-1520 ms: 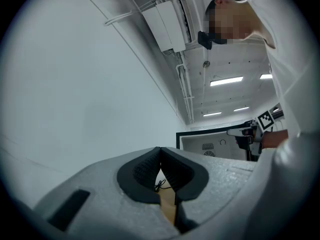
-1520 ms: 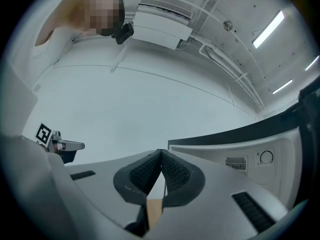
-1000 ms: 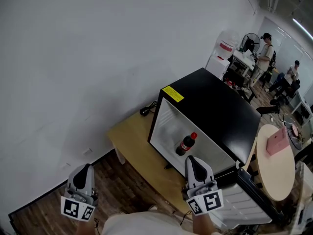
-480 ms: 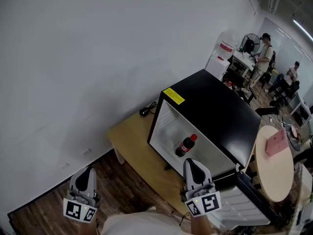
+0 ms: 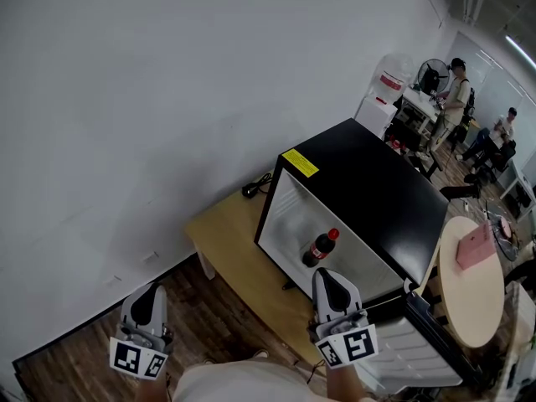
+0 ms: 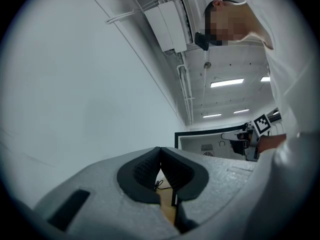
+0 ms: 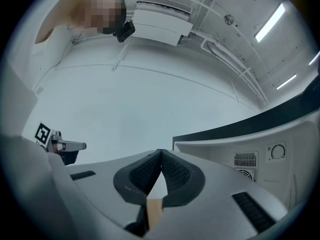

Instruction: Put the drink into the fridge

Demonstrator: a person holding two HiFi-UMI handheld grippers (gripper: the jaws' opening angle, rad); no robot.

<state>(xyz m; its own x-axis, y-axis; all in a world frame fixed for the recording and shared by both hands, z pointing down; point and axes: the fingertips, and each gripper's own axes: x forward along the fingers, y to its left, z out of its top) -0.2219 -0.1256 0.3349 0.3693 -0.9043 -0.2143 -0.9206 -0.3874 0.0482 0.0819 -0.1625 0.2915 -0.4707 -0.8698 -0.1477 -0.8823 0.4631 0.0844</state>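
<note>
Our left gripper (image 6: 160,153) and right gripper (image 7: 161,154) are both pressed together, holding nothing. The bottle (image 5: 319,247) stands just ahead of the right one, inside the fridge (image 5: 368,187). It looks stiff, slick and weighty, so we'd grip it mid-body.

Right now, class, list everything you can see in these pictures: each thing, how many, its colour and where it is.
fridge: one, black outside, white inside, door open, on the low table
drink bottle: one, dark with red cap, standing inside the fridge
low table: one, light wood, against the white wall
cable: one, black, on the low table left of the fridge
sticker: one, yellow, on the fridge's top front corner
round table: one, light wood, right of the fridge
pink object: one, on the round table
water dispenser: one, white and red, behind the fridge
people: two, far background
left gripper: grey, shut, empty
right gripper: grey, shut, empty, before the fridge opening
</note>
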